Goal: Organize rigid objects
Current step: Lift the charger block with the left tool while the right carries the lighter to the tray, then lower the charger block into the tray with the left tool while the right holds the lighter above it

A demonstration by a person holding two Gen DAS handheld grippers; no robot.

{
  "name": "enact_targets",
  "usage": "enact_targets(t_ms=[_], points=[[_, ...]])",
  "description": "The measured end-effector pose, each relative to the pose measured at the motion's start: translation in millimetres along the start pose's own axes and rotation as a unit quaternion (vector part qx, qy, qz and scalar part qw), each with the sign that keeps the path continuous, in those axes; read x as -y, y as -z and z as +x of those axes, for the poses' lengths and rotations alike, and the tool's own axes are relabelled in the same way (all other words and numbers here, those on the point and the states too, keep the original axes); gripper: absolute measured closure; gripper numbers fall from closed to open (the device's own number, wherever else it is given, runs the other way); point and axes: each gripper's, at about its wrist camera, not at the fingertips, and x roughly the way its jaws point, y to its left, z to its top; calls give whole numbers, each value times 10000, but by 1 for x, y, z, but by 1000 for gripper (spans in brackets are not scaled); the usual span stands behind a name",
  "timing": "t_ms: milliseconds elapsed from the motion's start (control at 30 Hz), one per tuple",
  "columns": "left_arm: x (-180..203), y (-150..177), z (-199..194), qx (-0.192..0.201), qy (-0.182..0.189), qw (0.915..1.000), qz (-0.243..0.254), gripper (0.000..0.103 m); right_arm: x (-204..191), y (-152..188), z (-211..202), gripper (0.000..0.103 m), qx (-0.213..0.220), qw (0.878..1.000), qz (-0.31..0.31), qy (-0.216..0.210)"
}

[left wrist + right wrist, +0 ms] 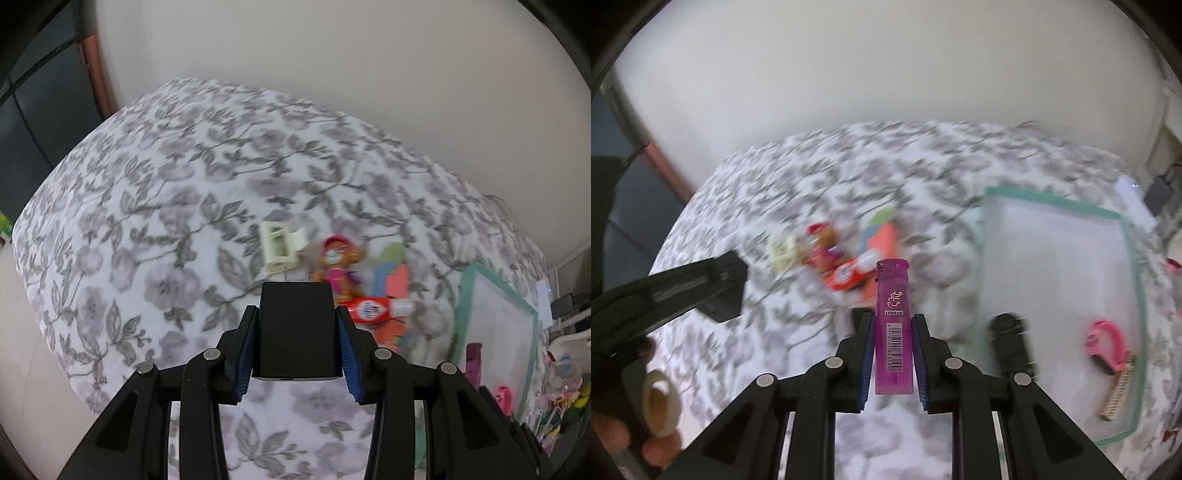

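A: Why hold both aloft?
B: To bin them. Left hand-held gripper point(297, 343) clamps the black charger point(297, 332); right hand-held gripper point(893, 354) clamps the purple lighter point(893, 328), above the bed point(147, 206), near the tray point(1134, 258).

This looks like a home, most likely a bedroom. A bed point(155, 206) under a soft cover printed with grey flowers and leaves fills most of both views and stands against a plain pale wall point(332, 55). Small household things lie on the cover: a toy figure point(338, 267), a cream hair clip point(279, 249) and a white tray with a green rim point(1137, 266).
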Motion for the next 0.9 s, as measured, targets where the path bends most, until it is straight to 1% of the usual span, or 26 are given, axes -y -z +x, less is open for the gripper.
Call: enact_targets(t_ms=[133, 200, 300, 333, 367, 400, 467, 533, 633, 700, 767, 833, 900], points=[[31, -3, -9, 22, 130, 9995, 301, 60, 33, -7, -7, 82, 152, 9989, 380, 243], [44, -7, -12, 43, 213, 9991, 376, 60, 49, -9, -10, 82, 231, 9974, 524, 433], [68, -10, -15, 21, 296, 9984, 488, 61, 74, -13, -14, 82, 316, 9946, 797, 589], [74, -10, -14, 1, 343, 9981, 510, 76, 83, -13, -15, 82, 346, 9935, 896, 615], [83, -9, -14, -18, 402, 9977, 547, 88, 90, -14, -16, 82, 371, 9923, 988, 650], [91, -9, -14, -43, 468, 9972, 585, 94, 98, -14, -18, 82, 395, 9908, 1069, 730], [111, -5, -10, -112, 617, 9954, 730, 94, 113, -14, -18, 82, 420, 9882, 1156, 916], [128, 0, -5, -145, 670, 9934, 917, 94, 126, -13, -17, 82, 408, 9862, 1309, 932], [140, 7, 6, -279, 701, 9913, 1074, 94, 141, -11, -12, 82, 314, 9834, 1457, 1037], [138, 9, 15, -375, 645, 9909, 1118, 94, 146, -9, -7, 82, 244, 9830, 1510, 1015], [129, 9, 25, -456, 441, 9926, 1039, 94, 146, -7, -3, 82, 162, 9832, 1510, 1016], [122, 10, 33, -607, 516, 9918, 998, 93, 144, -5, 3, 82, 57, 9845, 1454, 983], [118, 13, 40, -719, 488, 9913, 988, 93, 142, -2, 10, 82, -74, 9855, 1424, 918]])
